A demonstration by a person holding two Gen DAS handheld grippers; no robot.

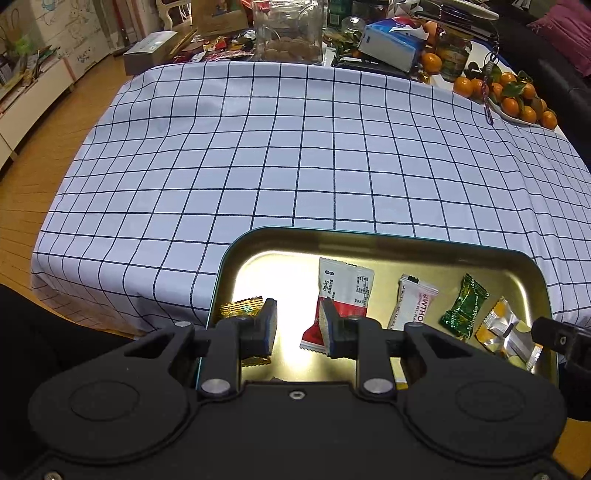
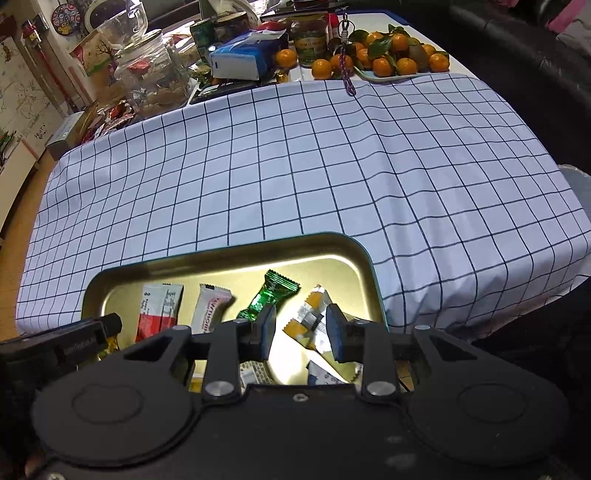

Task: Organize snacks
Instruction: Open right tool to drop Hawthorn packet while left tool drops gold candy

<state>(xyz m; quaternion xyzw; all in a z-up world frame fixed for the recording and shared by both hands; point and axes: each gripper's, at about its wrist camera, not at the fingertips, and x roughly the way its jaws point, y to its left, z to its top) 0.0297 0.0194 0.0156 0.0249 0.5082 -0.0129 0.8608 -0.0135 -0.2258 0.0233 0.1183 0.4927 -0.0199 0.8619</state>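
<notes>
A gold metal tray (image 1: 406,243) sits at the near edge of the checked tablecloth and holds several wrapped snacks. It holds a red-and-white packet (image 1: 343,288), a white bar (image 1: 413,302), a green candy (image 1: 463,306), a yellow-and-clear candy (image 1: 506,332) and a gold wrapper (image 1: 240,308). My left gripper (image 1: 299,325) is open and empty above the tray's left half. In the right wrist view the tray (image 2: 221,258) holds the same snacks. My right gripper (image 2: 301,328) is open over the yellow-and-clear candy (image 2: 308,314), beside the green candy (image 2: 269,291).
The checked tablecloth (image 1: 295,147) stretches ahead of the tray. At the far edge stand a glass jar (image 1: 290,29), a blue tissue pack (image 1: 395,40), a plate of oranges (image 1: 513,99) and loose wrappers. Wooden floor lies to the left.
</notes>
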